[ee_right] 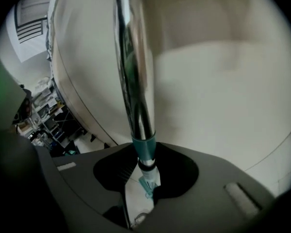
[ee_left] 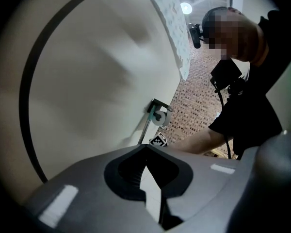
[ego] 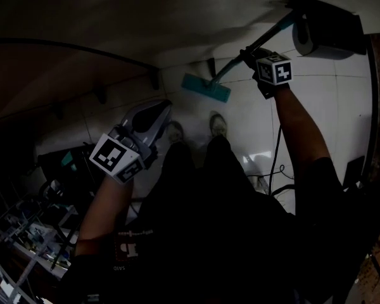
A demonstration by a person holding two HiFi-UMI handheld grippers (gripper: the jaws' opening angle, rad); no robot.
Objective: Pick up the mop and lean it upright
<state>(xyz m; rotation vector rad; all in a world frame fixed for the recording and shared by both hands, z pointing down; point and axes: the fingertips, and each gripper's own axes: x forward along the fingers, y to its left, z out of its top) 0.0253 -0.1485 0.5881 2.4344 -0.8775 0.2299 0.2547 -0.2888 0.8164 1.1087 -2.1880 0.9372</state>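
The pick-up looks done. The right gripper (ego: 250,56) is clamped at a middling width on the mop (ego: 231,68). In the right gripper view its jaws close round the chrome handle (ee_right: 136,81) just above the teal collar (ee_right: 144,149). The mop slants: the teal mop head (ego: 206,87) is low on the pale floor (ego: 253,125), just ahead of the person's shoes (ego: 218,124). The handle rises up and away towards the wall.

What is left, by my reading, is to stand the handle steeper, rest its top against the wall and let go. Whether the head bears on the floor or hangs just off it, I cannot say for sure in this dim view.

The left gripper (ego: 161,109) plays no part. It is held out in front of the person's left side, well apart from the mop, jaws drawn together on nothing.

A toilet paper roll (ego: 304,37) on a dark holder (ego: 326,18) sits right where the handle's top points, so the handle may catch on it rather than reach bare wall. A cable (ego: 277,163) trails on the floor near the person's right leg. A cluttered table (ego: 31,239) fills the lower left, clear of the work.
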